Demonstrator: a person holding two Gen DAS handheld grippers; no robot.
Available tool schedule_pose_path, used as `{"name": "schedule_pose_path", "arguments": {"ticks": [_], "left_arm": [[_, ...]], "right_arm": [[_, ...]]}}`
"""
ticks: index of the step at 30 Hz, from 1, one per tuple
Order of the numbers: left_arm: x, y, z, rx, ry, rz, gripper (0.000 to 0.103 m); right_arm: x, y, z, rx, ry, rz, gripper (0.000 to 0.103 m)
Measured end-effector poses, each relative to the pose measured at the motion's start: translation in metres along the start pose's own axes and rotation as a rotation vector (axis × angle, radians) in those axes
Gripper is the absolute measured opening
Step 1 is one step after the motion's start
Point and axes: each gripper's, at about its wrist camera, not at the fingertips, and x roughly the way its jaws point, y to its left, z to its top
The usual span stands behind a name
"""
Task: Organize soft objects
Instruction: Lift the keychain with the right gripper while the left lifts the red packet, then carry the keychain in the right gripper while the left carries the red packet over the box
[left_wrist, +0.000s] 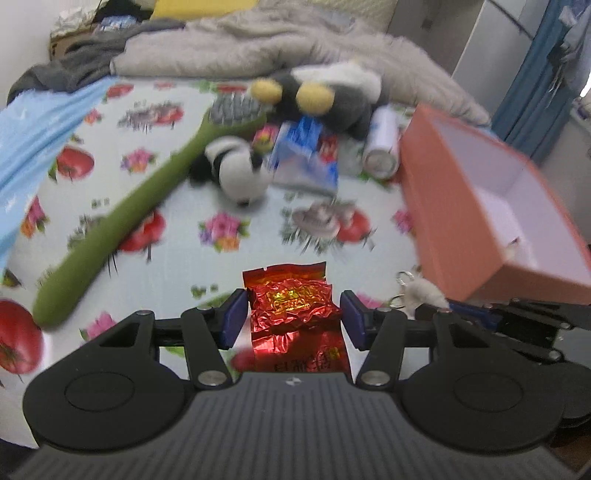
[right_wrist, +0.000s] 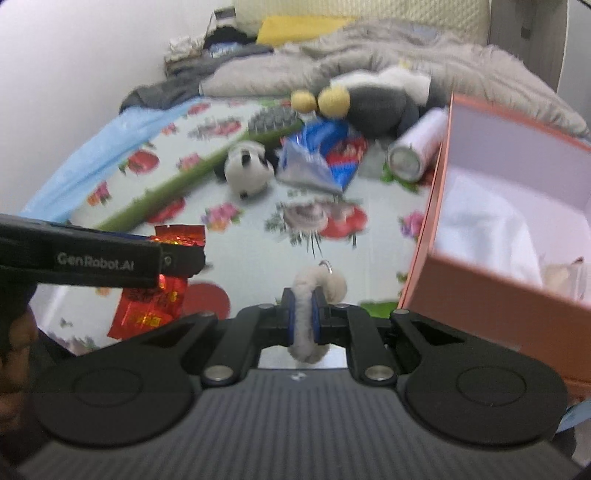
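My left gripper (left_wrist: 293, 319) has its blue pads on both sides of a crinkled red foil packet (left_wrist: 295, 306), gripping it above the flowered sheet. In the right wrist view the same packet (right_wrist: 147, 310) hangs from that gripper, clear of the bed. My right gripper (right_wrist: 303, 317) is shut on a fluffy beige keychain plush (right_wrist: 334, 286) with a metal ring on top. An open orange box (right_wrist: 480, 295) with a white inside stands just right of it. Farther back lie a panda plush (right_wrist: 247, 170), a long green toothbrush plush (right_wrist: 177, 184) and a grey plush with yellow feet (right_wrist: 373, 103).
A blue snack bag (right_wrist: 317, 155) and a white can (right_wrist: 417, 151) on its side lie between the panda and the box. A grey blanket (right_wrist: 295, 62) and clothes are piled at the back. A light blue cloth (left_wrist: 33, 140) covers the left edge.
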Motion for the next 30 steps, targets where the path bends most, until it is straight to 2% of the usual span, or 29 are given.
{"name": "schedule_pose_path", "arguments": {"ticks": [9, 14, 30], "left_arm": [[-0.056, -0.012, 0.037, 0.012, -0.097, -0.064, 0.061], [-0.074, -0.017, 0.054, 0.009, -0.130, -0.097, 0.061], [-0.088, -0.081, 0.099, 0.096, -0.182, -0.222, 0.061]], "right_arm": [[-0.056, 0.005, 0.038, 0.001, -0.159, 0.015, 0.012], [-0.079, 0.000, 0.055, 0.002, -0.230, 0.008, 0.012], [-0.137, -0.038, 0.082, 0.030, -0.374, -0.077, 0.012]]}}
